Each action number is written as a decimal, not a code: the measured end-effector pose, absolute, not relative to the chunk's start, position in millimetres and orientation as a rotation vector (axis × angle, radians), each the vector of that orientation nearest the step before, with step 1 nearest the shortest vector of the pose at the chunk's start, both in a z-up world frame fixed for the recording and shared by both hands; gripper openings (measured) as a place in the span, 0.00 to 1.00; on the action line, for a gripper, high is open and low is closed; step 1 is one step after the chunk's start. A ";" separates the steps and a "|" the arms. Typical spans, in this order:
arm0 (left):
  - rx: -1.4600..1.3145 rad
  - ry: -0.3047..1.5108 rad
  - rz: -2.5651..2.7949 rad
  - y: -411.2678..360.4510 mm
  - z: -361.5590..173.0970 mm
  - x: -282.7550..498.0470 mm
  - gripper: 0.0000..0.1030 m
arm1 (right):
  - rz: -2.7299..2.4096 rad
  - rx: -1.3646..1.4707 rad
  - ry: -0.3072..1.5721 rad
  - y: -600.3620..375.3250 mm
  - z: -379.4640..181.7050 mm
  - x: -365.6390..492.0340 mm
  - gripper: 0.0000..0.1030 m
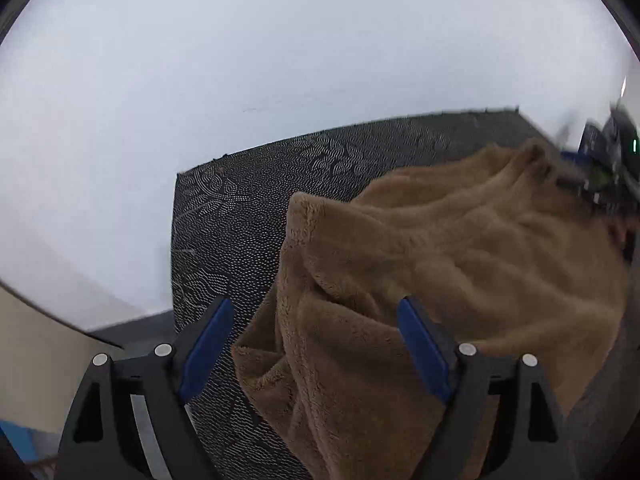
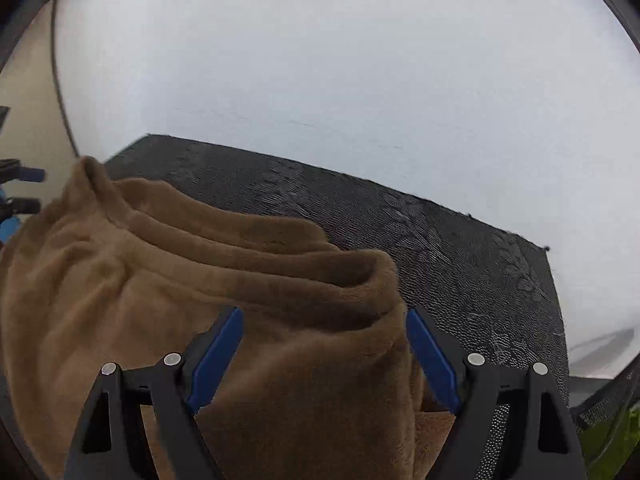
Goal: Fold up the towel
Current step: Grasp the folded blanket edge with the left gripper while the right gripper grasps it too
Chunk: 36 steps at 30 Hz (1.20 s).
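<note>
A fluffy brown towel [image 1: 400, 248] lies rumpled in thick folds on a dark patterned mat [image 1: 240, 200]. My left gripper [image 1: 314, 304] is open, and its blue-padded fingers straddle the towel's near left edge without clamping it. In the right wrist view the same towel [image 2: 200, 280] bunches into long ridges. My right gripper [image 2: 324, 312] is open too, with a raised fold and the towel's right end between its fingers. Each gripper shows blurred at the edge of the other's view: the right gripper [image 1: 600, 160] and the left gripper [image 2: 24, 188].
The mat [image 2: 440, 240] lies on a white table [image 1: 200, 80] that stretches far beyond it. Bare mat shows left of the towel in the left wrist view and right of it in the right wrist view. Something green [image 2: 612, 440] sits at the lower right edge.
</note>
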<state>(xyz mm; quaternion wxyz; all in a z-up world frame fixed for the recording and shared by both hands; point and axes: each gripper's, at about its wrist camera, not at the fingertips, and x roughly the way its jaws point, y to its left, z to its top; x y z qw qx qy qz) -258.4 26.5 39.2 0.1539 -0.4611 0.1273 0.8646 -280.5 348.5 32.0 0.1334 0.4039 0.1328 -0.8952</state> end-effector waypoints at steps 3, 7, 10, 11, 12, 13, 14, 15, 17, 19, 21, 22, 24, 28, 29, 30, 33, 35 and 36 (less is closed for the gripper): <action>-1.319 0.364 2.461 30.3 29.2 -269.0 0.84 | -2.572 1.195 0.340 352.0 26.7 -284.9 0.83; -1.280 0.309 2.422 38.2 26.1 -277.5 0.84 | -2.530 1.186 0.359 351.6 23.6 -289.9 0.83; -1.273 0.329 2.386 51.4 22.8 -282.9 0.84 | -2.501 1.195 0.364 350.2 17.5 -293.3 0.83; -1.288 0.344 2.383 56.3 19.6 -284.7 0.84 | -2.497 1.206 0.369 349.4 14.7 -294.5 0.83; -1.302 0.359 2.380 61.1 16.4 -286.5 0.84 | -2.492 1.218 0.371 348.6 12.1 -296.6 0.83; -1.317 0.374 2.377 66.0 13.2 -288.3 0.81 | -2.493 1.228 0.379 347.8 10.1 -298.0 0.78; -1.336 0.387 2.382 70.6 10.3 -289.6 0.77 | -2.504 1.240 0.397 347.3 8.5 -298.8 0.61; -1.357 0.391 2.390 73.6 7.5 -289.8 0.64 | -2.514 1.253 0.416 346.9 7.0 -299.7 0.51; -1.386 0.369 2.406 74.1 2.1 -292.8 0.51 | -2.526 1.263 0.434 346.7 5.3 -300.2 0.32; -1.393 0.355 2.427 73.9 -1.2 -291.4 0.34 | -2.540 1.254 0.441 346.9 6.3 -298.8 0.26; -1.369 0.340 2.454 71.5 -2.2 -287.1 0.22 | -2.564 1.234 0.448 344.5 7.8 -297.4 0.22; -1.348 0.326 2.473 70.1 0.0 -284.6 0.16 | -2.585 1.211 0.447 344.7 10.4 -296.0 0.20; -1.298 0.286 2.514 66.7 7.9 -278.4 0.13 | -2.631 1.156 0.433 346.5 20.1 -291.5 0.17; -1.185 0.226 2.597 60.8 32.1 -268.5 0.12 | -2.707 1.050 0.397 347.6 48.4 -290.0 0.17; -1.170 0.226 2.610 61.2 37.0 -270.6 0.12 | -2.721 1.028 0.396 346.8 54.6 -292.5 0.17; -1.165 0.226 2.618 62.1 39.4 -273.0 0.12 | -2.729 1.021 0.398 345.5 58.9 -295.7 0.17; -1.189 0.229 2.634 64.8 36.2 -286.1 0.12 | -2.751 1.042 0.402 344.0 59.2 -312.3 0.17; -1.209 0.242 2.646 67.9 29.6 -294.2 0.12 | -2.761 1.086 0.400 343.3 50.1 -326.0 0.17; -1.220 0.254 2.654 69.5 25.4 -297.0 0.12 | -2.764 1.108 0.403 343.5 44.5 -330.7 0.17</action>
